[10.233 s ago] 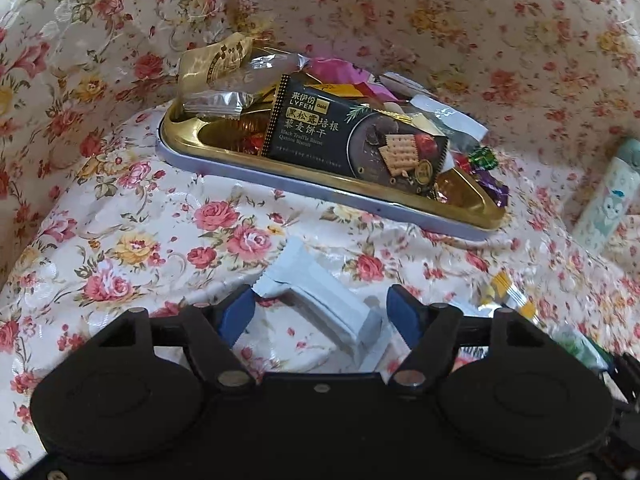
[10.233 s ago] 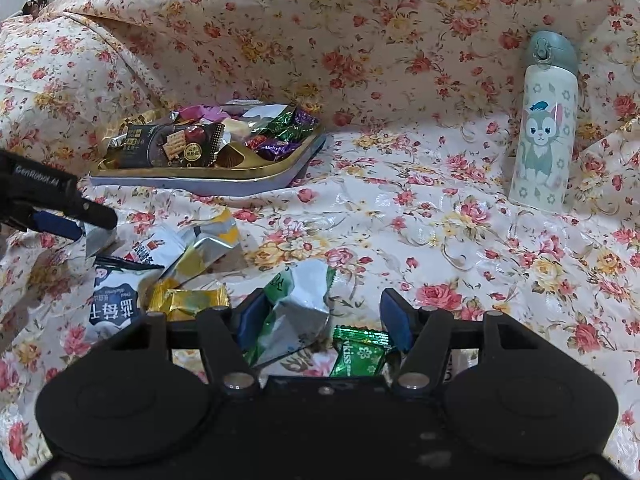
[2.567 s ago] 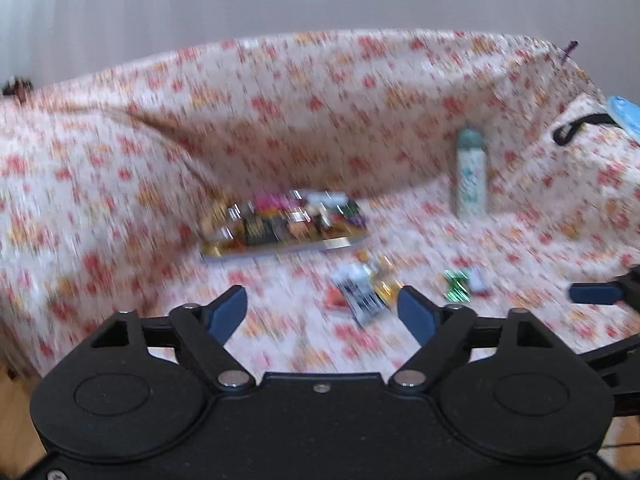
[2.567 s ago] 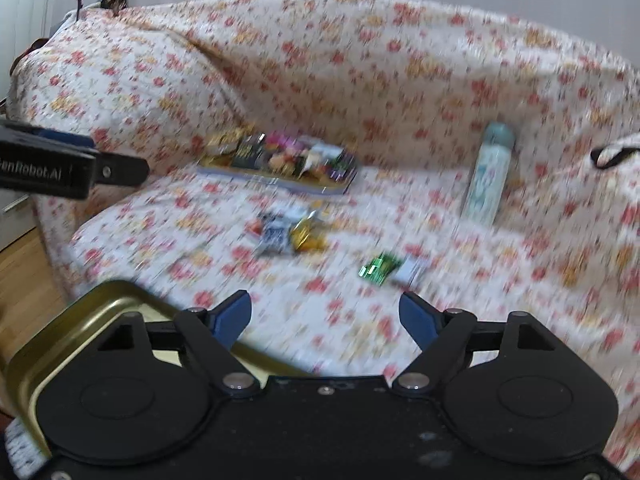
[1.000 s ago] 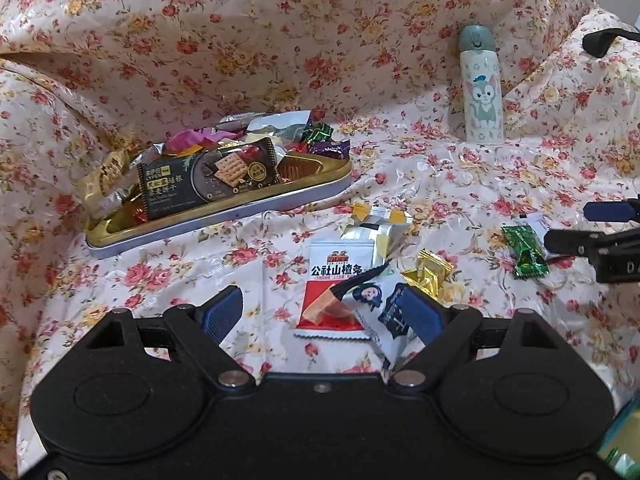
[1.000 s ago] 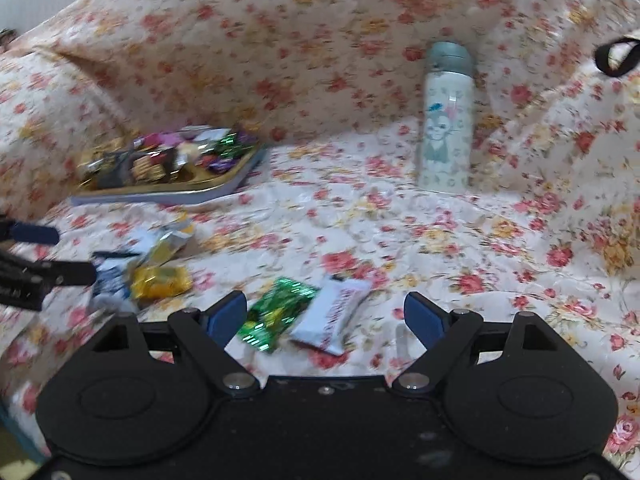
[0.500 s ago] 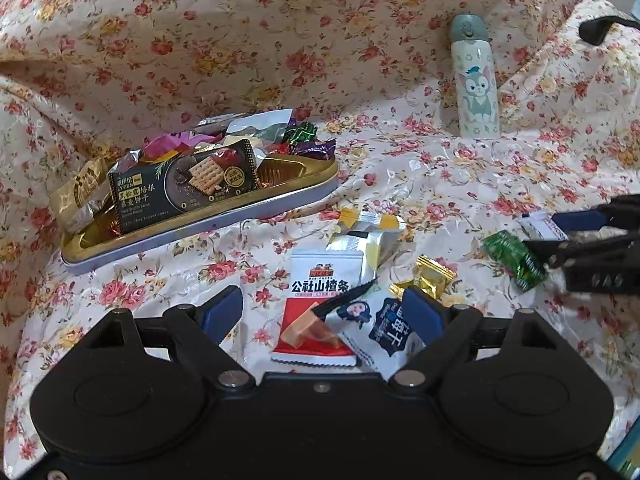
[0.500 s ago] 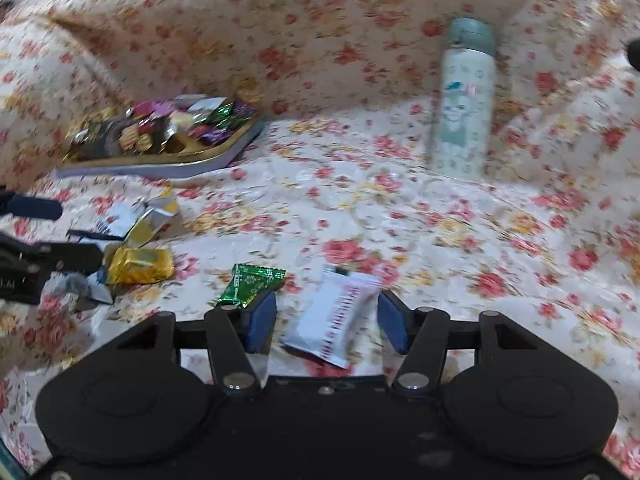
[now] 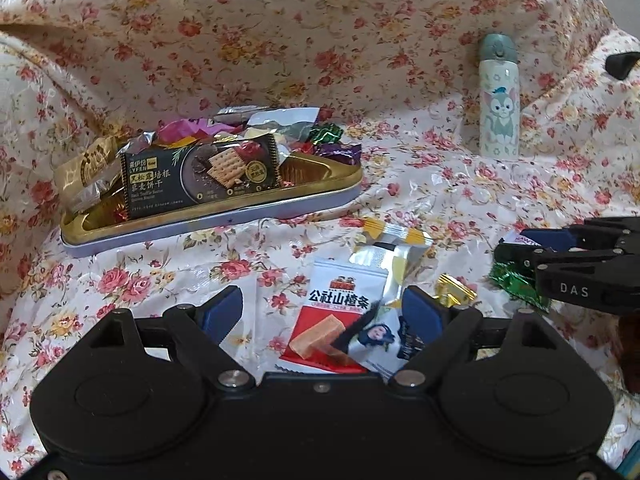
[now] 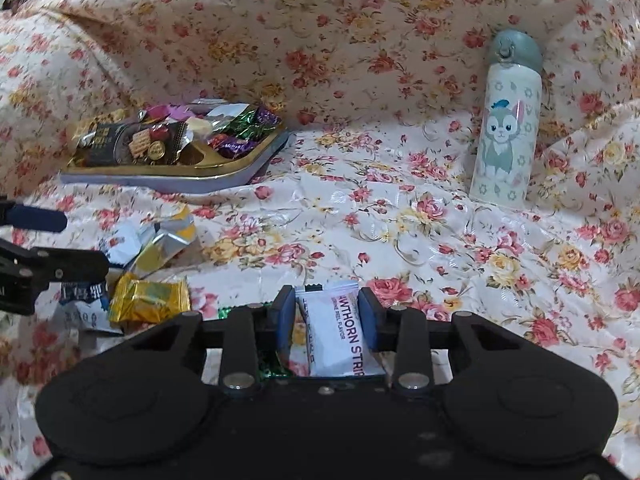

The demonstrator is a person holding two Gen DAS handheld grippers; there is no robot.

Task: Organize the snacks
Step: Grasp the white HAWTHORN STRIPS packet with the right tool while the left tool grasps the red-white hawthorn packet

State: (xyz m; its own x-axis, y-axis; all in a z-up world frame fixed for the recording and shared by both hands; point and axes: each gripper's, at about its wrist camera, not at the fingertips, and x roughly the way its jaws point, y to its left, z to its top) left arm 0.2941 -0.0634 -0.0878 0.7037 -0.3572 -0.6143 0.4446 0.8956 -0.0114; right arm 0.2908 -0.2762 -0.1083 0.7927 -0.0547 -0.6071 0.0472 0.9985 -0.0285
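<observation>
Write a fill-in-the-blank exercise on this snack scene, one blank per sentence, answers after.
1. The right gripper is closing around a white packet printed "____ STRIP".
2. The bottle by the sofa back bears a cartoon ____.
3. The gold tray has a ____ outer wall.
4. The left gripper stands ____ over a red-and-white packet.

Answers: HAWTHORN; cat; lavender; open

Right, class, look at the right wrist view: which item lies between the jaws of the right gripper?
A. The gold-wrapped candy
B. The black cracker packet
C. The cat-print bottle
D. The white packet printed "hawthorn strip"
D: the white hawthorn strip packet lies between the closing jaws of the right gripper, while the gold-wrapped candy lies off to its left.
</observation>
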